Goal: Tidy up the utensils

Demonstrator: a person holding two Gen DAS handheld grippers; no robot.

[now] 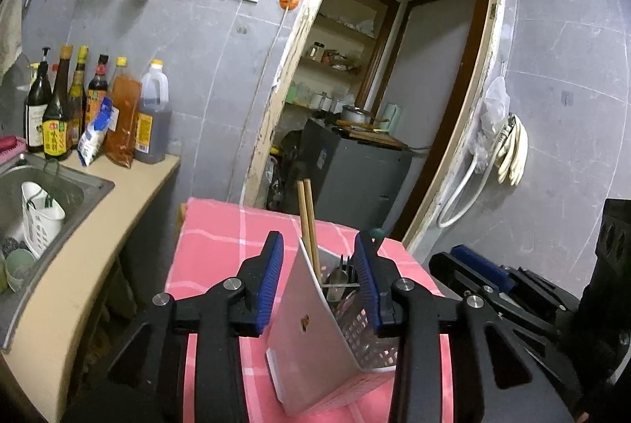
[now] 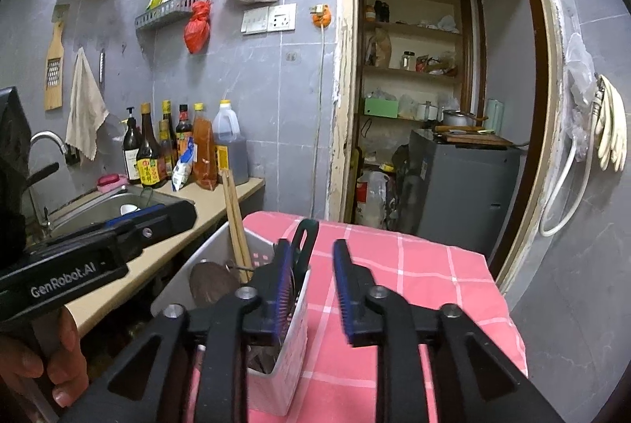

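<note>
White plastic utensil holder (image 1: 315,336) between the blue pads of the left gripper (image 1: 319,277), standing on the pink checked tablecloth (image 1: 221,245); fingers well apart, left pad clear of the holder's solid wall, right pad close against the perforated side, contact not certain. Two wooden chopsticks (image 1: 308,221) upright in the holder, rising above the fingertips. Dark metal utensils (image 1: 341,275) deeper inside, just left of the right pad, shapes too dim to name. Off to the left of the gripper, a steel sink (image 1: 59,186) with a second white basket (image 1: 39,221) in it, and a row of sauce bottles (image 1: 86,111) on the counter. Far right, the other black gripper, partly in view.

From the right wrist: right gripper (image 2: 315,265) with fingers apart, holding nothing. Left finger over the holder's (image 2: 284,356) right edge, pad apparently just inside the rim; right finger above bare tablecloth (image 2: 414,265). Chopsticks (image 2: 236,221) leaning up out of the holder to the left of the left fingertip, a dark green handle with a hanging slot (image 2: 305,237) poking up right behind it, a brownish spoon bowl (image 2: 213,283) in the compartment further left. Left gripper (image 2: 118,245) at the far left, gripped by a bare hand (image 2: 51,364), reaching toward the holder. Doorway and grey cabinet (image 2: 465,186) straight ahead beyond the table.
</note>
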